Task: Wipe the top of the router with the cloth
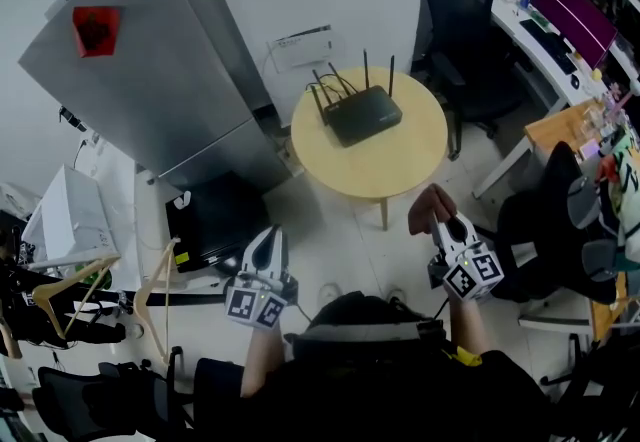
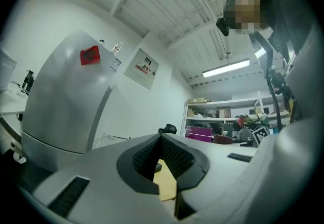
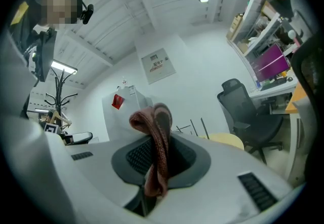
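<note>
Lower left of the frame: left tool (image 1: 268, 235) held low near the body, jaws closed tip to tip on nothing, only a sliver of yellow counter seen past them in the left gripper view. Upper centre: black router (image 1: 365, 115), antennas up, sitting on the round yellow counter (image 1: 400, 170), well apart from both tools and not yet touched. Lower right: right tool (image 1: 452, 228) clamped on the reddish-brown cloth (image 3: 157, 152), a folded loop standing above the jaws and a tail hanging below. Judged as the approach step, with cloth in grip but wiping not begun. Next, by the look of it: carry the right tool up-frame over the floor to the counter, tip it so that cloth rather than jaw meets the router's flat top, and keep clear of the antennas standing along its far edges.
</note>
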Tool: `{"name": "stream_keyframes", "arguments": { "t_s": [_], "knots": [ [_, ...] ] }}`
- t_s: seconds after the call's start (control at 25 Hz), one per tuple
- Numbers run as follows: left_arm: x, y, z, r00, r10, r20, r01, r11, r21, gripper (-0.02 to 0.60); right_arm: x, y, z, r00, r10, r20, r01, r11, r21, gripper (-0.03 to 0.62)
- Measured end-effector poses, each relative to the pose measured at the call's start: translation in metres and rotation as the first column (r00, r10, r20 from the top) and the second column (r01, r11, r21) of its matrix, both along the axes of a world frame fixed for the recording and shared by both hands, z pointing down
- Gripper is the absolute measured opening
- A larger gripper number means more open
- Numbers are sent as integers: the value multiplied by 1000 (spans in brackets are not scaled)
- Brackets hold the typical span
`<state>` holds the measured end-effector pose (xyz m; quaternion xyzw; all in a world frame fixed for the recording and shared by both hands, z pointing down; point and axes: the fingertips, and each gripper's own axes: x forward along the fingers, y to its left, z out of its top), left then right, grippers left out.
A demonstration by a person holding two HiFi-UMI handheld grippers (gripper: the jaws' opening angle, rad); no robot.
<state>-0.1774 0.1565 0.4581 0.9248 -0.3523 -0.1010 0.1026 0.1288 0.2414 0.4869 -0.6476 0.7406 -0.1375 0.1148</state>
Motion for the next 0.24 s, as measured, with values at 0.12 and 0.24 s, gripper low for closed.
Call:
{"name": "stream_keyframes", "arguments": {
  "t_s": [0.12,0.24],
  "knots": [
    [0,-3,2,1000,-9,-5,9,1000,-4,-6,3,-2,1,1000,-3,-3,3,1000,-1,54],
    [1,-3,3,1000,-16,-9,16,1000,-10,-6,5,0,2,1000,-8,-3,8,1000,-8,54]
  ]
}}
